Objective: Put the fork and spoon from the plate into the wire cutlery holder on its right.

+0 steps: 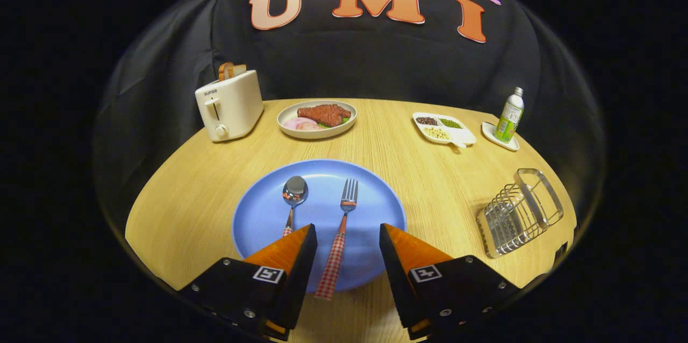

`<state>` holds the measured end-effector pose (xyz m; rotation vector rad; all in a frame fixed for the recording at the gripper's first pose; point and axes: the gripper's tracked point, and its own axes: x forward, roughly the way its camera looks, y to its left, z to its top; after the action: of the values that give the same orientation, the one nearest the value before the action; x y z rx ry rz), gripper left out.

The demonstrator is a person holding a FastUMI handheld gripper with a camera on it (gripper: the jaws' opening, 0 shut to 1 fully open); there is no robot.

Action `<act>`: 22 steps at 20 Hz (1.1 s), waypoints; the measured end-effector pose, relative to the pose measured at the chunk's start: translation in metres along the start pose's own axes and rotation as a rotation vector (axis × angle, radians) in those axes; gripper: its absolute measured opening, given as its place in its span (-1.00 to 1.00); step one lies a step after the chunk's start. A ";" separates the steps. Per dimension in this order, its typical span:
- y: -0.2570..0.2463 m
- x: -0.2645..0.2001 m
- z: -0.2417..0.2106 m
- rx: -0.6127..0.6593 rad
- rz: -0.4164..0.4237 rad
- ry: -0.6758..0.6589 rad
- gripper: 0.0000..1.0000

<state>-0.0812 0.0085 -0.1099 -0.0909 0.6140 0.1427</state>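
Note:
A blue plate (371, 208) lies on the round wooden table just ahead of my fingers. On it rest a fork (338, 238) with a red checked handle and a spoon (294, 195) to its left. The fork's handle runs back between my fingers and over the plate's near rim. The spoon's handle disappears behind my left finger. My gripper (346, 233) is open and hovers above the plate's near edge, with nothing pressed by either finger. The wire cutlery holder (518, 214) stands to the right of the plate near the table edge.
Beyond the plate sit a cream toaster (228, 106) with bread, a dish of meat (317, 118), a white divided dish of grains (443, 129) and a green bottle (509, 117) on a small saucer. The table edge curves close on both sides.

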 end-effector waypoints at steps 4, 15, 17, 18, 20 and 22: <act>0.004 0.010 -0.014 0.001 0.006 0.053 0.07; 0.008 0.011 -0.018 -0.011 0.022 0.097 -0.84; 0.009 0.005 -0.012 0.014 0.042 0.103 -0.88; 0.005 0.000 -0.007 0.018 0.048 0.101 -0.89; -0.005 -0.011 0.003 0.019 0.059 0.107 -0.88; -0.018 -0.025 0.013 0.040 0.072 0.129 -0.88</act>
<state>-0.0915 -0.0107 -0.0842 -0.0390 0.7489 0.1954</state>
